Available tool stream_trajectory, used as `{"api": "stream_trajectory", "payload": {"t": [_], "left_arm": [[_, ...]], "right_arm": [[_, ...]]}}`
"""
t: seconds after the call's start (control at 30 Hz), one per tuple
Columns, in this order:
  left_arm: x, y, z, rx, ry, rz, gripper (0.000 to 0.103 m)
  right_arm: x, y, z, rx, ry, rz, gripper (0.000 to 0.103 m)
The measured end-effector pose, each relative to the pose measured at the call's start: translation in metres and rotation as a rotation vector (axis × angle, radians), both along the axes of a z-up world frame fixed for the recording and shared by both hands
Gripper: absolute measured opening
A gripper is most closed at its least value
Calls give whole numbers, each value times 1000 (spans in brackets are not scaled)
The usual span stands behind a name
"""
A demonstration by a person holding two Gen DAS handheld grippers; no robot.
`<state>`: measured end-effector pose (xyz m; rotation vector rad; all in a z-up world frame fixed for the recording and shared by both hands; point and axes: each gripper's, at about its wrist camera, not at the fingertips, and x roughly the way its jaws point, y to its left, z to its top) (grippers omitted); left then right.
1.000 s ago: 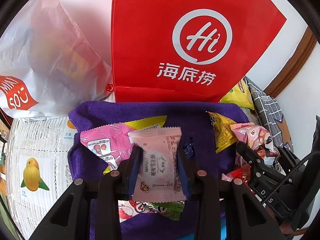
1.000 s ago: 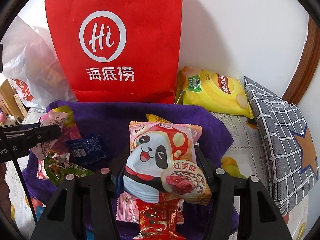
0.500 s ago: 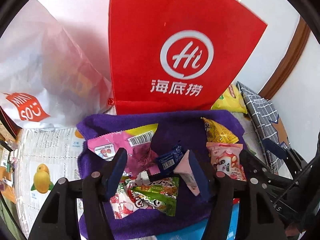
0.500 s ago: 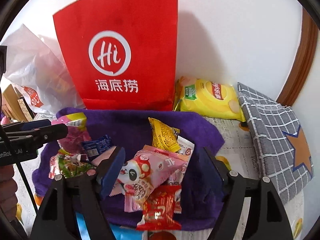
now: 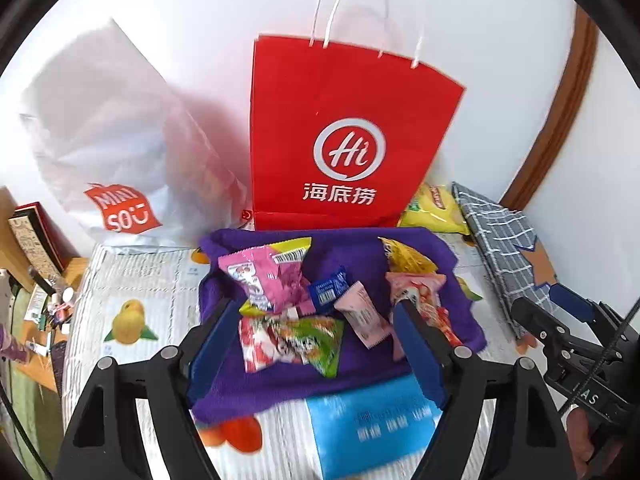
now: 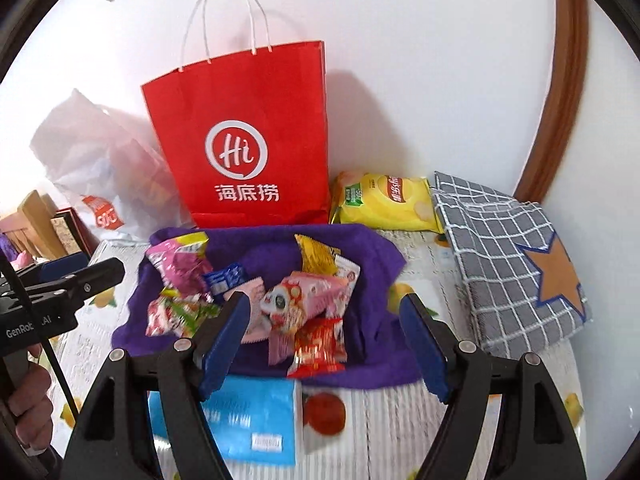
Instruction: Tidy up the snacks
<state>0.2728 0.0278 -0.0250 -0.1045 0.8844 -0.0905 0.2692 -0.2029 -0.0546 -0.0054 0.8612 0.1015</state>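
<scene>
Several snack packets lie in a heap on a purple cloth (image 5: pixel 280 384) (image 6: pixel 372 264). Among them are a light pink bar packet (image 5: pixel 362 314), a pink panda packet (image 6: pixel 308 298), a bright pink packet (image 5: pixel 268 276), a green and pink packet (image 5: pixel 296 342) and a red packet (image 6: pixel 320 344). My left gripper (image 5: pixel 316 340) is open and empty, held above the near side of the cloth. My right gripper (image 6: pixel 324 336) is open and empty too, above the cloth's near edge. Each gripper also shows at the edge of the other's view.
A red paper bag (image 5: pixel 344 144) (image 6: pixel 248 148) stands against the wall behind the cloth. A white plastic bag (image 5: pixel 116 168) lies to its left, a yellow chip bag (image 6: pixel 384 200) and a grey checked pouch (image 6: pixel 516 256) to its right. A blue packet (image 6: pixel 244 420) lies in front.
Both grippers opened and let go: the light pink bar and the panda packet dropped onto the heap. Both grippers then pulled back and up, away from the cloth.
</scene>
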Motion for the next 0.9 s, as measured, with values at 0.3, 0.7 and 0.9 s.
{"api": "stream_trajectory", "payload": {"t": [0.3,0.7,0.9], "left_arm": [[-85,-3,35,18,-83,19,91],[-193,-6,47,29,-146,74,103],[-237,-17,55,48,-198,86,103]], "right_arm": [[-74,-12,28,8,-13,-42,78],[-175,-28,44,33,-119,-54,103],[-222,-37,54,22,-158,-59,103]]}}
